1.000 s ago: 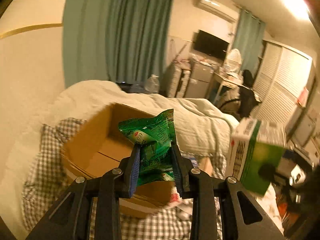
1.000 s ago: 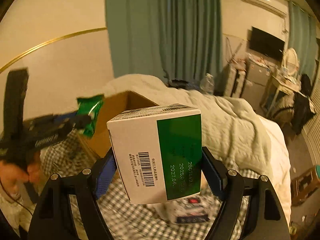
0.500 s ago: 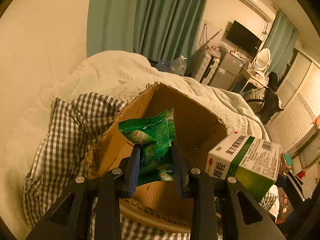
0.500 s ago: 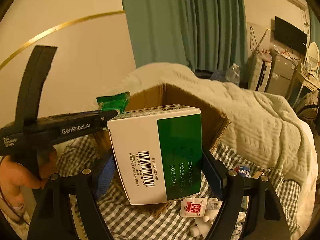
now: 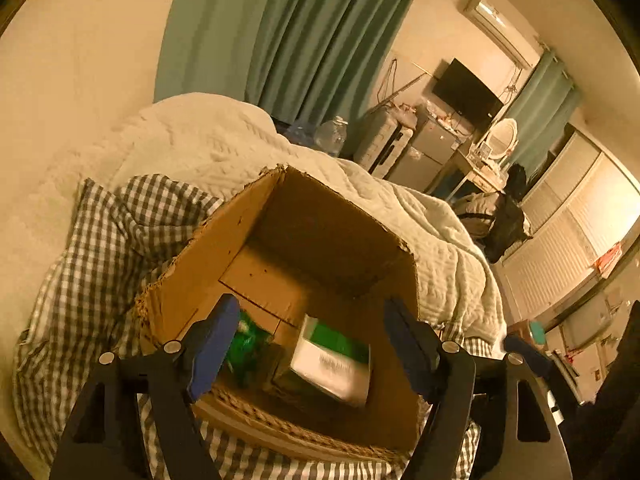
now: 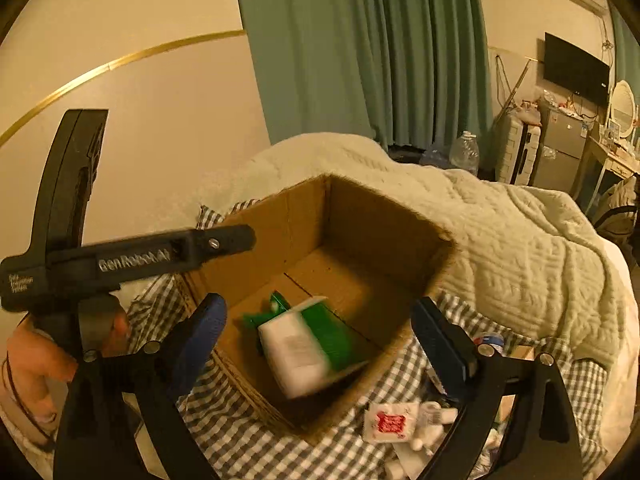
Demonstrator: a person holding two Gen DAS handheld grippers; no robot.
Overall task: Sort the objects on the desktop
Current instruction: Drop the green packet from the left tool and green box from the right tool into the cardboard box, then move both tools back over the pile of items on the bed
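An open cardboard box [image 5: 192, 264] stands on a checked cloth; it also shows in the right wrist view [image 6: 436, 256]. Inside it are a green snack packet [image 5: 246, 346], also seen in the right wrist view [image 6: 276, 308], and a white and green carton [image 5: 332, 364], blurred in the right wrist view [image 6: 304, 348]. My left gripper [image 5: 308, 340] is open and empty over the box's near edge. My right gripper [image 6: 320, 344] is open and empty above the box. The left gripper's body [image 6: 132, 258] reaches in from the left.
A checked cloth [image 5: 104, 248] covers the bed, with a cream quilt [image 6: 500, 232] behind the box. Small white sachets [image 6: 394, 422] and other packets lie on the cloth right of the box. Green curtains, a television and furniture stand far behind.
Both grippers opened. The green packet dropped from the left gripper and the carton from the right gripper into the cardboard box. Both grippers tilted down toward the box.
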